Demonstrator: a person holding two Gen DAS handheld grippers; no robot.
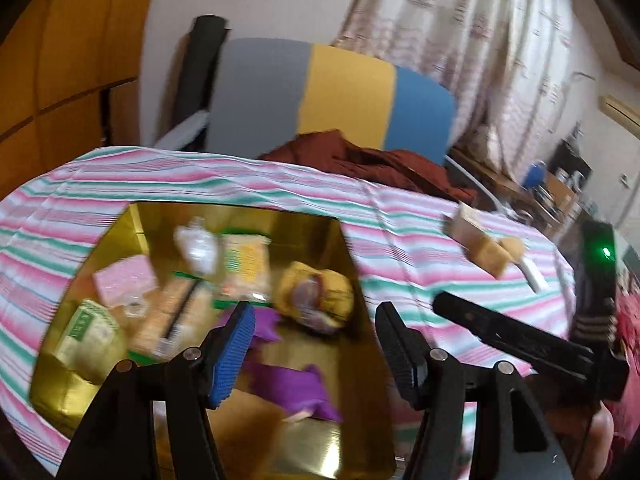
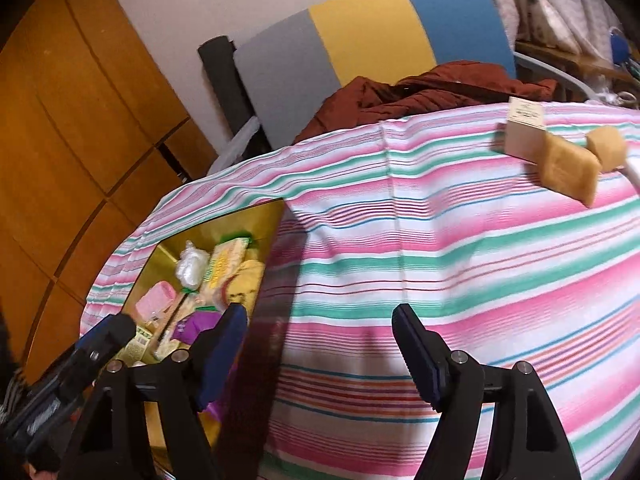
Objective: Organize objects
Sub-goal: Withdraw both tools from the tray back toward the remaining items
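My left gripper [image 1: 316, 344] hovers with jaws apart and empty over a gold box [image 1: 352, 264] of packets on the striped cloth [image 2: 440, 264]. My right gripper [image 2: 320, 344], likewise parted and empty, faces tan blocks [image 2: 568, 168] farther across the cloth.

The tablecloth [image 2: 440, 240] is striped pink, white and teal with thin red lines. On it sits a shiny gold box [image 1: 316, 240]; inside the box lie purple packets [image 1: 288, 384], a yellow pouch [image 1: 316, 292] and a pale pink block [image 1: 124, 280]. Beyond the box, the chair back [image 1: 320, 92] shows grey, yellow and blue bands, with a maroon garment [image 1: 372, 164] below it. Right of the box lie tan bars [image 2: 570, 168].
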